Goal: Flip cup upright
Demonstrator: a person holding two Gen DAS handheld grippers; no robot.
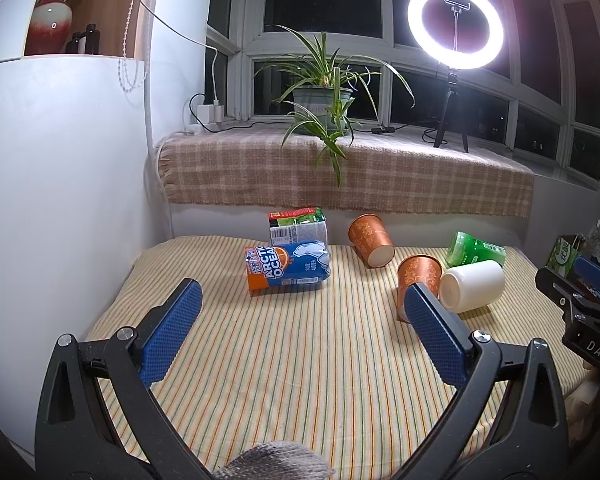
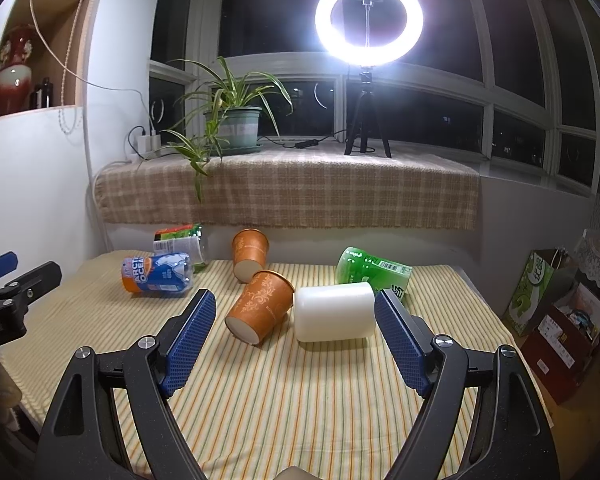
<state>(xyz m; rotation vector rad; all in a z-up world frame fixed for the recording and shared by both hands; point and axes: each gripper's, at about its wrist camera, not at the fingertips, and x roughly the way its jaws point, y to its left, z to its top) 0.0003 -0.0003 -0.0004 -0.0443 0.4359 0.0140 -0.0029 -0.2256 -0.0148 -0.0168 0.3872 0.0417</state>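
A white cup (image 2: 334,312) lies on its side on the striped cloth (image 2: 300,400); it also shows in the left wrist view (image 1: 472,286). Two orange paper cups lie on their sides: a near one (image 2: 260,306) (image 1: 418,276) touching the white cup, and a far one (image 2: 249,254) (image 1: 370,240). My right gripper (image 2: 296,302) is open and empty, just short of the white cup and the near orange cup. My left gripper (image 1: 304,296) is open and empty above the cloth, its right finger in front of the near orange cup.
A blue and orange can (image 1: 288,266), a green-labelled bottle (image 1: 298,226) and a green bottle (image 2: 374,272) lie on the cloth. A plaid-covered sill (image 2: 288,188) holds a potted plant (image 2: 232,124) and a ring light (image 2: 368,16). Boxes (image 2: 560,332) stand at the right.
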